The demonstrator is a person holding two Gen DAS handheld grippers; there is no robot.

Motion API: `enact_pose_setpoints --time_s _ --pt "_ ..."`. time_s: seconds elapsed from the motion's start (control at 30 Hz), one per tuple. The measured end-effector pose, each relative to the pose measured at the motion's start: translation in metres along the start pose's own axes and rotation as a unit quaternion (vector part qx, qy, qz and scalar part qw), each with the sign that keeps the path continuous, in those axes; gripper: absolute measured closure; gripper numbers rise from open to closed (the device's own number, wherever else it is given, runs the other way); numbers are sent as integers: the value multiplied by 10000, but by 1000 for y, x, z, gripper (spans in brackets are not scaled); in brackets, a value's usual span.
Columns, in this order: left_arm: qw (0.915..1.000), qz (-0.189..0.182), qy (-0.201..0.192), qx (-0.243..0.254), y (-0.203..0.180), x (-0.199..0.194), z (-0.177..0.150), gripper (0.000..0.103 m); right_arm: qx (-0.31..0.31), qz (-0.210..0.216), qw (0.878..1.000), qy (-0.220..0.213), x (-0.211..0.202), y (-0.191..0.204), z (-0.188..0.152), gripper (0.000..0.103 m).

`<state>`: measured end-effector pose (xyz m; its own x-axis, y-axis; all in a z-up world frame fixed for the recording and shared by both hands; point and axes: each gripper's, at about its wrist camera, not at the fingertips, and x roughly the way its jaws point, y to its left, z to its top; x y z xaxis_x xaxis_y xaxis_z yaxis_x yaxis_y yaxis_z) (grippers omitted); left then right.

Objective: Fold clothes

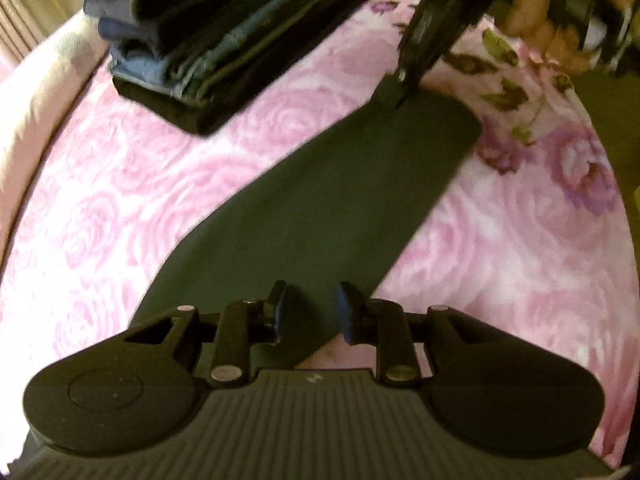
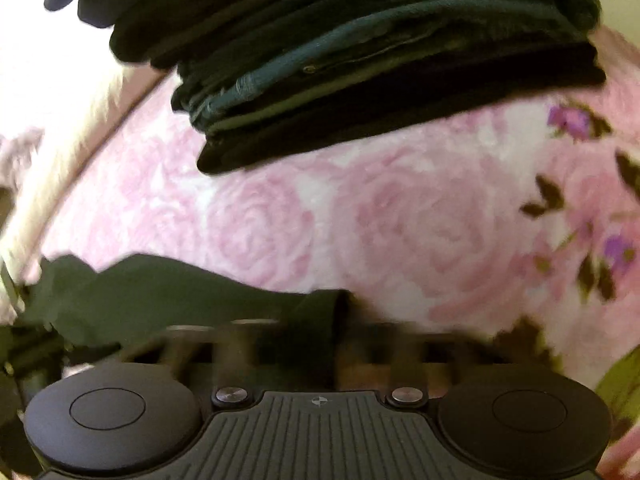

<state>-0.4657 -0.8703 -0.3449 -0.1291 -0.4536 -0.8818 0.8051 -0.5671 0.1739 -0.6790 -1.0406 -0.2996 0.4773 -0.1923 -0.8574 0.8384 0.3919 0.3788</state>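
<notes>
A tall pile of folded dark and blue clothes [image 1: 224, 40] sits at the far left of the bed, on a pink blanket with a rose print [image 1: 100, 184]. Beside it, in the middle, a long dark green piece of cloth [image 1: 320, 200] lies flat and smooth on the blanket, like a wide strip.

The left gripper [image 1: 311, 314] hangs low over the near end of the strip. Its fingers [image 1: 278, 308] are spread apart with nothing between them, and the cloth shows in the gap.

Over to the right, the right gripper [image 1: 394, 94] is at the far end of the strip, held by a hand [image 1: 560, 12]. Its fingers are pressed together and pinching a corner of the green cloth. In the right wrist view that cloth [image 2: 316, 320] bunches up between blurry fingers.

I think the step in hand is working on this one green piece, with one end held. It could be getting pulled straight, or getting folded over. For a fold, the left fingers would need to close on the near end, so both ends move together and the strip stays flat
</notes>
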Motion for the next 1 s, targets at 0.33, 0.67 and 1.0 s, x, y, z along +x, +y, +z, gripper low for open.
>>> enact_pose_setpoints --time_s 0.33,0.67,1.0 --pt "9999 -52 -66 -119 -5 -13 -10 80 -470 -733 9933 -765 -41 4 14 32" --pt "9984 177 201 -489 6 -34 -47 78 485 -326 9978 -312 -26 6 -19 51" --pt "9883 620 720 -1190 13 -80 -114 78 200 -1358 9904 144 -48 -1 -24 95"
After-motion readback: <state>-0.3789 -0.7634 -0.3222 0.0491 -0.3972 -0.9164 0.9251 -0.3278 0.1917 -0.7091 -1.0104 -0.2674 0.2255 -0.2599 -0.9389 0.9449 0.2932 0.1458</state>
